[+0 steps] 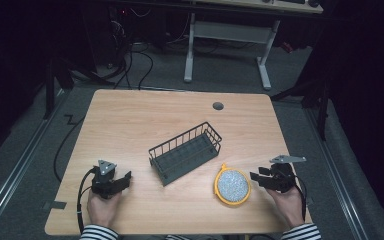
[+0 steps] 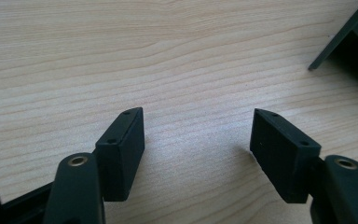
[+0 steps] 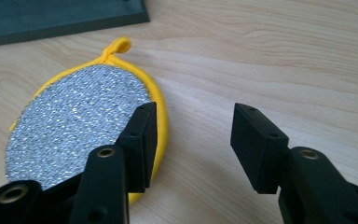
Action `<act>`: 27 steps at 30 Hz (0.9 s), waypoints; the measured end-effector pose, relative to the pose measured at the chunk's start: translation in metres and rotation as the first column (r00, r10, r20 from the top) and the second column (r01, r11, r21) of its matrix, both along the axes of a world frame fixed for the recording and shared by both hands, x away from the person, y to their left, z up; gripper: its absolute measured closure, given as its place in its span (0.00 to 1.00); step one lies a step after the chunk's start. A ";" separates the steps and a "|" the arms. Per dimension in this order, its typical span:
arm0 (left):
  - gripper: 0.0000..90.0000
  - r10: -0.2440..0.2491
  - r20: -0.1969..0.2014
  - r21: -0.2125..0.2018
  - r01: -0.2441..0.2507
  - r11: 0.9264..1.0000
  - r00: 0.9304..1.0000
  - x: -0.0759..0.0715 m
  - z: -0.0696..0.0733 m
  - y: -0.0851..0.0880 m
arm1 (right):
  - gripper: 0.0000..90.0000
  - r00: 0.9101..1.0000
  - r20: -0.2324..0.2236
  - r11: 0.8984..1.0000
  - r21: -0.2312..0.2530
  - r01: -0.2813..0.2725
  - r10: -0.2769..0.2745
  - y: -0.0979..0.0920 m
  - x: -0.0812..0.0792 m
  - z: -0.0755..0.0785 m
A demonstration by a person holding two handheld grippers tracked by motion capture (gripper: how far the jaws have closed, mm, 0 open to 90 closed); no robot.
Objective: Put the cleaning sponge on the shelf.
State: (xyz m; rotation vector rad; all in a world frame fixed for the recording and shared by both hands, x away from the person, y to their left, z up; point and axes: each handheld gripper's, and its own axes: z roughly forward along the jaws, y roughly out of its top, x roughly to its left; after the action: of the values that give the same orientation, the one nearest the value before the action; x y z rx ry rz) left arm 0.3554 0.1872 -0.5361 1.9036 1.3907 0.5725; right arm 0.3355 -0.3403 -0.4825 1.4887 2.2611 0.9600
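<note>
Both hands low near the table edge; left gripper (image 1: 126, 178) open, empty; right gripper (image 1: 256, 178) open beside scrubber pad (image 1: 232, 185), probably not touching; basket (image 2: 349, 42) cut off

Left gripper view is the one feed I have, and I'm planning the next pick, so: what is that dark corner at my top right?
Observer: It belongs to a dark wire basket that stands empty in the middle of the table.
Operator: Is there anything to put in it?
Observer: A round scouring pad, silver with a yellow rim, lies flat on the table, right of the basket and apart from it.
Operator: Where is the other gripper?
Observer: The right gripper is open beside the pad's edge, one of its fingers over the yellow rim, nothing held.
</note>
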 end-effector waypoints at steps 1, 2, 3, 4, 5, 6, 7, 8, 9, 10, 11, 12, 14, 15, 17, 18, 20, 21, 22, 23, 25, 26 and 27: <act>0.40 0.000 0.000 0.000 0.000 1.000 1.000 0.000 0.000 0.000 | 0.57 1.000 0.000 1.000 0.000 0.000 0.000 0.000 0.000 0.000; 0.39 -0.002 0.001 0.012 0.002 1.000 1.000 0.000 0.000 -0.001 | 0.54 0.999 -0.026 1.000 -0.006 -0.022 0.022 0.006 0.003 0.002; 0.39 -0.002 0.001 0.012 0.002 1.000 1.000 0.000 0.000 -0.001 | 0.54 0.999 -0.026 1.000 -0.006 -0.022 0.022 0.006 0.003 0.002; 0.39 -0.003 0.001 0.014 0.003 1.000 1.000 0.000 0.000 -0.002 | 0.53 0.999 -0.036 1.000 -0.004 -0.030 0.029 0.008 0.004 0.002; 0.39 -0.003 0.002 0.018 0.003 1.000 1.000 0.000 0.000 -0.002 | 0.52 0.998 -0.046 0.999 -0.010 -0.042 0.042 0.012 0.005 0.003; 0.38 -0.004 0.002 0.020 0.004 1.000 1.000 0.000 0.000 -0.002 | 0.52 0.997 -0.056 0.999 -0.013 -0.049 0.049 0.015 0.006 0.004; 0.38 -0.005 0.002 0.025 0.005 1.000 1.000 0.000 0.000 -0.003 | 0.51 0.995 -0.072 0.998 -0.019 -0.067 0.065 0.021 0.009 0.005; 0.38 -0.007 0.000 0.029 0.007 1.000 1.000 0.000 0.000 -0.003 | 0.50 0.994 -0.079 0.997 -0.018 -0.074 0.072 0.023 0.011 0.005; 0.38 -0.007 0.000 0.029 0.007 1.000 1.000 0.000 0.000 -0.003 | 0.50 0.994 -0.079 0.997 -0.018 -0.074 0.072 0.023 0.011 0.005; 0.38 -0.005 0.001 0.032 0.005 0.999 1.000 0.000 0.000 -0.004 | 0.50 0.993 -0.089 0.996 -0.022 -0.081 0.079 0.025 0.012 0.005; 0.38 -0.005 0.003 0.035 0.004 0.999 1.000 0.000 0.000 -0.004 | 0.48 0.989 -0.114 0.995 -0.026 -0.095 0.091 0.030 0.016 0.004; 0.38 -0.005 0.002 0.035 0.005 0.999 1.000 0.000 0.000 -0.004 | 0.47 0.988 -0.126 0.995 -0.027 -0.099 0.095 0.031 0.017 0.004; 0.38 -0.006 0.002 0.035 0.006 0.999 1.000 0.000 0.000 -0.004 | 0.46 0.984 -0.145 0.994 -0.034 -0.105 0.099 0.034 0.021 0.003; 0.38 -0.006 0.002 0.035 0.006 0.999 1.000 0.000 0.000 -0.004 | 0.46 0.984 -0.145 0.994 -0.034 -0.105 0.099 0.034 0.021 0.003; 0.37 -0.007 0.002 0.035 0.007 0.999 1.000 0.000 0.000 -0.004 | 0.46 0.981 -0.162 0.993 -0.035 -0.115 0.108 0.036 0.025 0.001; 0.37 -0.007 0.002 0.036 0.007 0.999 1.000 0.000 0.000 -0.004 | 0.46 0.978 -0.178 0.993 -0.037 -0.115 0.106 0.038 0.028 -0.001; 0.37 -0.007 0.002 0.036 0.007 0.999 1.000 0.000 0.000 -0.004 | 0.46 0.977 -0.182 0.993 -0.038 -0.116 0.107 0.039 0.029 -0.002; 0.37 -0.007 0.002 0.036 0.007 0.999 1.000 0.000 0.000 -0.004 | 0.46 0.974 -0.198 0.992 -0.040 -0.119 0.109 0.040 0.034 -0.004; 0.37 -0.007 0.002 0.035 0.007 0.999 1.000 0.000 0.000 -0.004 | 0.47 0.972 -0.206 0.992 -0.036 -0.121 0.111 0.040 0.035 -0.005; 0.37 -0.007 0.002 0.035 0.007 0.999 1.000 0.000 0.000 -0.004 | 0.47 0.972 -0.206 0.992 -0.036 -0.121 0.111 0.040 0.035 -0.005; 0.37 -0.008 0.001 0.036 0.008 0.999 1.000 0.000 0.000 -0.004 | 0.51 0.964 -0.236 0.991 -0.027 -0.132 0.122 0.041 0.040 -0.007; 0.37 -0.008 0.001 0.036 0.008 0.999 1.000 0.000 0.000 -0.004 | 0.53 0.961 -0.246 0.991 -0.018 -0.133 0.124 0.042 0.040 -0.008; 0.37 -0.008 0.001 0.036 0.008 0.999 1.000 0.000 0.000 -0.004 | 0.53 0.961 -0.246 0.991 -0.018 -0.133 0.124 0.042 0.040 -0.008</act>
State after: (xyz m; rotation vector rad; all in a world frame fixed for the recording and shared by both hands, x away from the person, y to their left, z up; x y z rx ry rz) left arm 0.3551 0.1830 -0.5364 1.9359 1.3797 0.5986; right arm 0.3760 -0.2988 -0.4901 1.5359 2.5615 0.8046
